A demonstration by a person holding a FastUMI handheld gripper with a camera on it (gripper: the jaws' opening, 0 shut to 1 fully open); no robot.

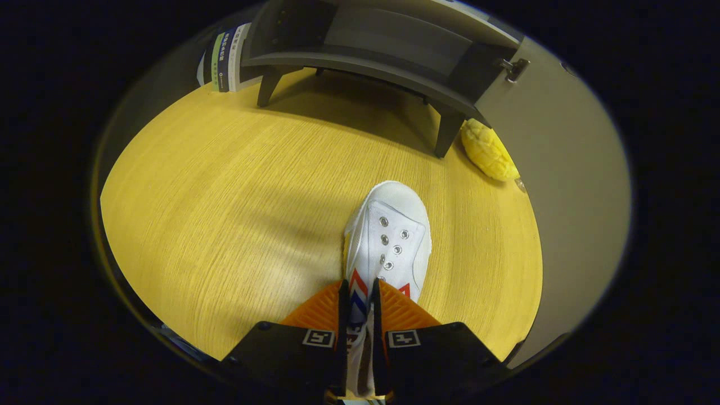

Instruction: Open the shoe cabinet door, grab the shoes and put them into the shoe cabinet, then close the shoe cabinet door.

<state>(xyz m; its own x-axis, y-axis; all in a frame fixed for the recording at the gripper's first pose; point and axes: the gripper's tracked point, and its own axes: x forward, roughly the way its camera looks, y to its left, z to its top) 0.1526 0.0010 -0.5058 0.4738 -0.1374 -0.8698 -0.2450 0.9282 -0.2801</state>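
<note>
We are clenching tool (358, 306) on white shoe (388, 242), both fingers pinching heel side wall, toe aiming at shoe cabinet (371, 56) ahead; cabinet door (557, 169) standing open, so desk (225, 214) path looking free for loading.

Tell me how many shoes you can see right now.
1. The white shoe is on the wooden table, its side pinched between the gripper fingers, toe towards the open shoe cabinet. A second shoe may be hidden.

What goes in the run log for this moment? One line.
gripper: shut on white shoe | cabinet door: open | shoe: not yet in cabinet | next: likely carry in
</note>
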